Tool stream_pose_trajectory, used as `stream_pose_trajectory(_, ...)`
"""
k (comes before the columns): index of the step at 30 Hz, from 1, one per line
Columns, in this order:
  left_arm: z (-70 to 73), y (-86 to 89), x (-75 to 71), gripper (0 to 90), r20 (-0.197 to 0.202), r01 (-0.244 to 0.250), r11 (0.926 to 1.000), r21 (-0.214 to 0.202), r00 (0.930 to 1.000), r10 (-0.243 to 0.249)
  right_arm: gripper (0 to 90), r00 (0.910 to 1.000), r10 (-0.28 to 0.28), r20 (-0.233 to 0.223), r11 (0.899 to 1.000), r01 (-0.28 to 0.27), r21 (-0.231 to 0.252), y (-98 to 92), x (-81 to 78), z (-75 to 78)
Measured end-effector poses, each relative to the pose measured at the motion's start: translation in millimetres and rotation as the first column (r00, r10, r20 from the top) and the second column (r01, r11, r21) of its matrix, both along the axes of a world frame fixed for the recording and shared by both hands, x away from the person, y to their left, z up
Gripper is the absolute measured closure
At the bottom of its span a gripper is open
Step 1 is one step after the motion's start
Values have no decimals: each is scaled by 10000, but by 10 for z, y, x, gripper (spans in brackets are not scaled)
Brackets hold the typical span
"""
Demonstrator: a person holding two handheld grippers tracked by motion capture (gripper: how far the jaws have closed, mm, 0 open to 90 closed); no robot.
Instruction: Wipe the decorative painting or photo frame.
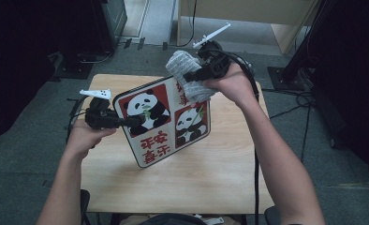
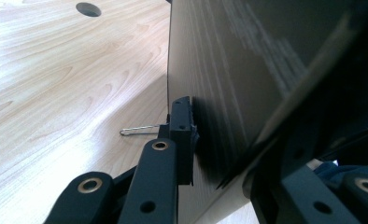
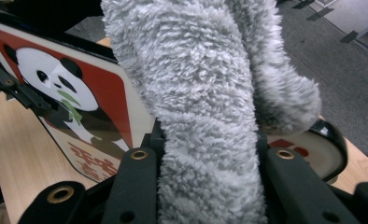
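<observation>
High view, worktop: light wood-grain worktop (image 1: 206, 173) with rounded corners, mostly bare, standing on grey carpet (image 1: 28, 159).
High view, room: dark surroundings at left and right, black stand bases on the carpet, cables trailing across it at right, pale wooden furniture (image 1: 248, 14) at the far side.
High view, panda tray: panda tray (image 1: 166, 119), red and cream with two pandas and red characters, is held tilted above the middle of the worktop, picture side toward the camera.
High view, left tongs: left tongs (image 1: 133, 121) are clamped on the tray's left edge.
High view, right tongs: right tongs (image 1: 192, 76) grip a grey fluffy cloth (image 1: 185, 75) that lies against the tray's far upper corner.
Left gripper view, surface: pale wood grain with a round dark hole (image 2: 88, 9) near the far edge; a thin wire clip (image 2: 138, 129) lies on the wood by the tongs.
Left gripper view, tongs: jaws pinch the tray's thin edge, its dark back (image 2: 229, 84) facing the camera.
Right gripper view, tongs: jaws are closed tight on the cloth (image 3: 205, 107), which bulges up between them.
Right gripper view, surroundings: tray face (image 3: 70, 102) sits behind the cloth, wood below it, grey carpet (image 3: 341, 93) beyond at right.
</observation>
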State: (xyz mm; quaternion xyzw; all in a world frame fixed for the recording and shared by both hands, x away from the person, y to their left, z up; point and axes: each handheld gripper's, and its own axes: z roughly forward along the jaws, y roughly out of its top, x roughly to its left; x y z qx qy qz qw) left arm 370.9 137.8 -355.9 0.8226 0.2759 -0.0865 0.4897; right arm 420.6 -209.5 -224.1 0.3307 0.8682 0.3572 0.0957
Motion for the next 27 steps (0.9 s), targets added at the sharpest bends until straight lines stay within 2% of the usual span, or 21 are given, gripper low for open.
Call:
stream_pose_trajectory(7, -1, 4, 3, 774, 32, 40, 10000, 27, 10000, -40, 679, 9997, 94, -214, 10000, -94, -4, -26, -1, -137)
stream_pose_trajectory(13, -3, 7, 3, 774, 62, 66, 10000, 29, 10000, -66, 679, 9994, 108, -324, 9997, -101, 207, -63, -23, -263)
stream_pose_trajectory(27, 2, 6, -5, 775, 58, 73, 9999, 80, 10000, -73, 679, 9996, 169, -211, 9985, -158, 528, -88, -98, -475)
